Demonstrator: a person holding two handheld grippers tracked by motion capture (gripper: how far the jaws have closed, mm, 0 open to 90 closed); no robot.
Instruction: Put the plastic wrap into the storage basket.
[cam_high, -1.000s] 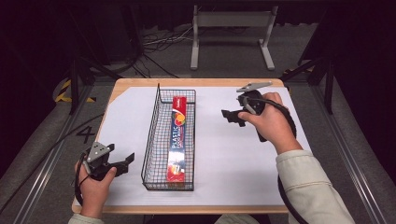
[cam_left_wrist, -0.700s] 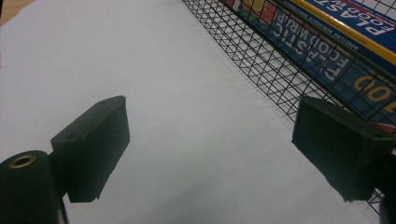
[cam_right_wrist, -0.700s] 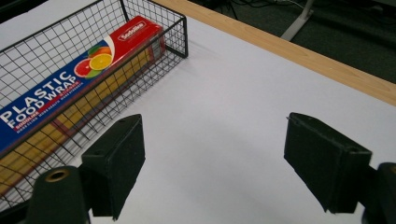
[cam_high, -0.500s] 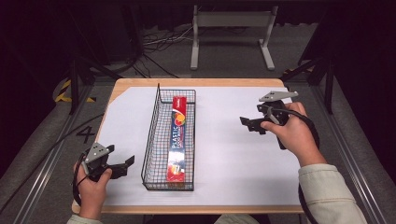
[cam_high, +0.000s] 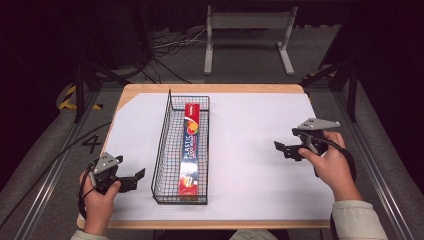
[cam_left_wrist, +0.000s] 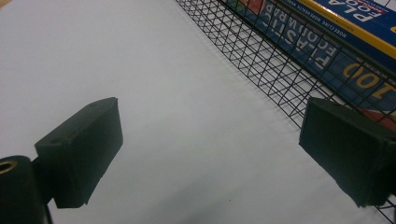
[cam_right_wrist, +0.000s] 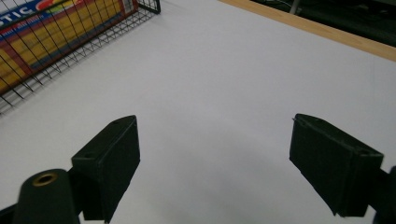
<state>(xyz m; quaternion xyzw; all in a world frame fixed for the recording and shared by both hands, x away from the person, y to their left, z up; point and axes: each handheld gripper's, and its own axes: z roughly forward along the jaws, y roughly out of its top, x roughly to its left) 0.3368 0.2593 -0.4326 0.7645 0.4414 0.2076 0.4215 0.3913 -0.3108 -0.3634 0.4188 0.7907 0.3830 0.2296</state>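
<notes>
A black wire basket (cam_high: 163, 145) stands lengthwise on the white sheet, left of centre. Inside it lies a long red, yellow and blue box of plastic food wrap (cam_high: 190, 148), also seen through the mesh as the box (cam_left_wrist: 327, 42) and the box (cam_right_wrist: 42, 32). My left gripper (cam_high: 134, 179) is open near the table's front left corner, just left of the basket (cam_left_wrist: 261, 60), with nothing between its jaws. My right gripper (cam_high: 286, 148) is open over the right part of the sheet, well apart from the basket (cam_right_wrist: 70, 42), and holds nothing.
The white sheet (cam_high: 250, 150) covers a wooden table whose edge (cam_high: 210, 88) shows at the back. A metal stand (cam_high: 247, 30) and cables lie on the floor beyond. The wooden edge (cam_right_wrist: 327, 32) also runs behind the right gripper.
My right gripper has drawn back from beside the basket toward the right and nearer the front edge. The left gripper has hardly moved. The box stays in the basket.
</notes>
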